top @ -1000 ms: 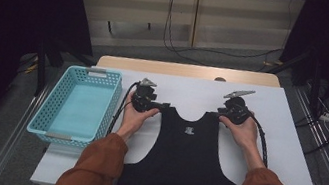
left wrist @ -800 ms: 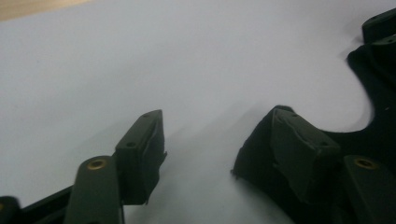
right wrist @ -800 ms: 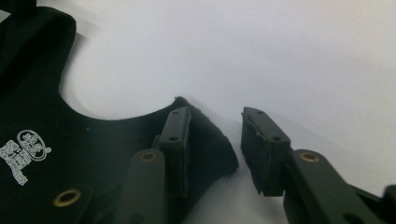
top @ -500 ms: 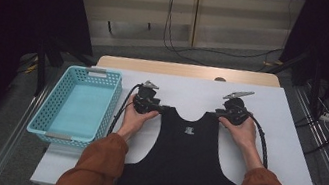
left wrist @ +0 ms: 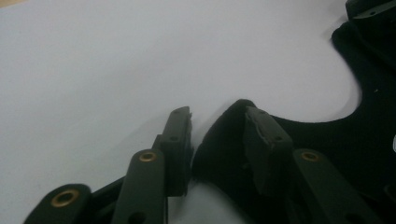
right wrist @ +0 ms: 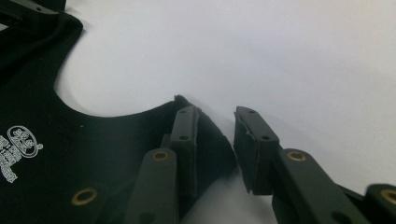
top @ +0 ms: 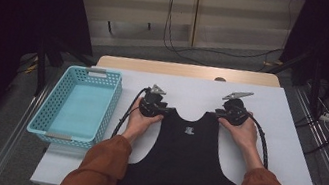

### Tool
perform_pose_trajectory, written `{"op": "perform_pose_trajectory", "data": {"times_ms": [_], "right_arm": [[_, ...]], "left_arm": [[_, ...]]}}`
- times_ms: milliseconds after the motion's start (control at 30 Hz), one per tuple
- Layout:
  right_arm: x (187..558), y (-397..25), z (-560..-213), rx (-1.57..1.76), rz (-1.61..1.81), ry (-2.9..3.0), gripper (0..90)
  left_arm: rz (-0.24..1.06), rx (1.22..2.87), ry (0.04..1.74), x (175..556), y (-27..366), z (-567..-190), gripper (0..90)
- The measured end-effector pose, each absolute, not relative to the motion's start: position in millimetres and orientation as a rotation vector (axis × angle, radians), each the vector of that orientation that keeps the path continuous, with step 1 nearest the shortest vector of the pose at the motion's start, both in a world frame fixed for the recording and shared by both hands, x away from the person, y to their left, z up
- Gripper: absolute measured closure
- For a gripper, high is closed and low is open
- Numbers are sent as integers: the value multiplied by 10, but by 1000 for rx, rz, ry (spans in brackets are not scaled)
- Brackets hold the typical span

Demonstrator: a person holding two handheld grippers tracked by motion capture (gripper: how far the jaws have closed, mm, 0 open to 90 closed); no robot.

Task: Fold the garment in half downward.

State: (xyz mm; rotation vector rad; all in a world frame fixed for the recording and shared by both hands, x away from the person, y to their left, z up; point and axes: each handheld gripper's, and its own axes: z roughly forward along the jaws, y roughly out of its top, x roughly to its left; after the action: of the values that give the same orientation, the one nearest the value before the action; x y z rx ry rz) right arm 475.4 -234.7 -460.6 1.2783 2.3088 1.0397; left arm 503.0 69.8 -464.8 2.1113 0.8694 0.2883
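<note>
Black tank top [top: 185, 162] is lying flat on the white table [top: 192, 94], near the 6 o'clock edge. Left gripper [left wrist: 215, 122] is straddling its left shoulder strap [left wrist: 224, 135], jaws parted, unclosed. Right gripper [right wrist: 215, 122] is straddling the right strap [right wrist: 205, 135] likewise. Blue basket [top: 80, 105] is sitting at 9 o'clock.

High overhead forward-down view; two close claw-mounted views, sharing the black vest [top: 188, 152].
</note>
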Motion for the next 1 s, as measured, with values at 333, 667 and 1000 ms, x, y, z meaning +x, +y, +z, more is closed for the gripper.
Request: {"op": "perform_pose_trajectory", "data": {"times_ms": [333, 667, 1000], "right_arm": [[4742, -2345, -4614, 1323, 1093, 2310, 867], [4726, -2390, -4494, 1315, 1154, 2251, 882], [4670, -2554, -4161, 1271, 1219, 2170, 884]], "left_arm": [[224, 2121, 831, 4973, 690, -4637, 870], [191, 1990, 893, 5006, 800, -4494, 876], [222, 1932, 863, 4980, 797, -4189, 877]]}}
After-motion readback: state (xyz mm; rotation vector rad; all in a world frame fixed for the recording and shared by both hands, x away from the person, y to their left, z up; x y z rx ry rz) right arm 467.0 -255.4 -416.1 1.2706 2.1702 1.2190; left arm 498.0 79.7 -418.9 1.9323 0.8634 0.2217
